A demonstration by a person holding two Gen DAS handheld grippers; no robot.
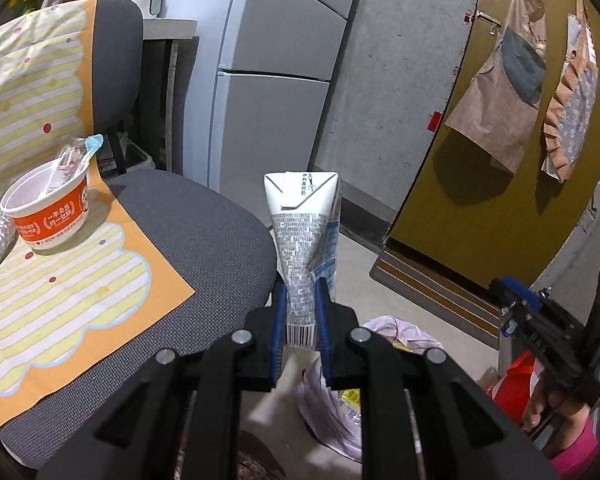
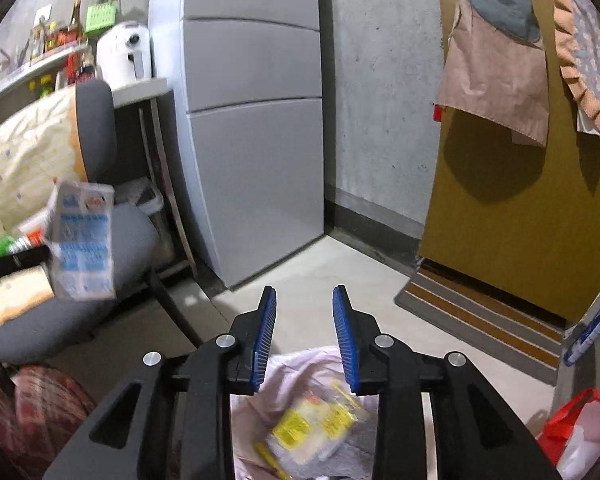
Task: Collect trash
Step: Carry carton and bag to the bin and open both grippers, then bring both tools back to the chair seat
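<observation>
My left gripper (image 1: 301, 292) is shut on a squashed white and blue drink carton (image 1: 305, 236), held in the air beside the chair's front edge. The same carton (image 2: 82, 240) shows blurred at the left of the right wrist view. My right gripper (image 2: 304, 300) is open and empty, above a pale plastic trash bag (image 2: 300, 412) on the floor that holds a yellow wrapper (image 2: 300, 428). The bag (image 1: 328, 400) also lies below my left gripper. An orange instant-noodle cup (image 1: 48, 208) with a spoon and wrapper in it stands on the striped paper mat (image 1: 60, 288) on the grey chair seat (image 1: 204, 232).
A grey fridge (image 2: 252, 120) stands against the concrete wall. A yellow door (image 2: 512, 220) with hanging aprons and a doormat (image 2: 480, 320) is to the right. A red bag (image 2: 576, 428) sits on the floor at the right. A shelf with kitchen items (image 2: 60, 40) is at the back left.
</observation>
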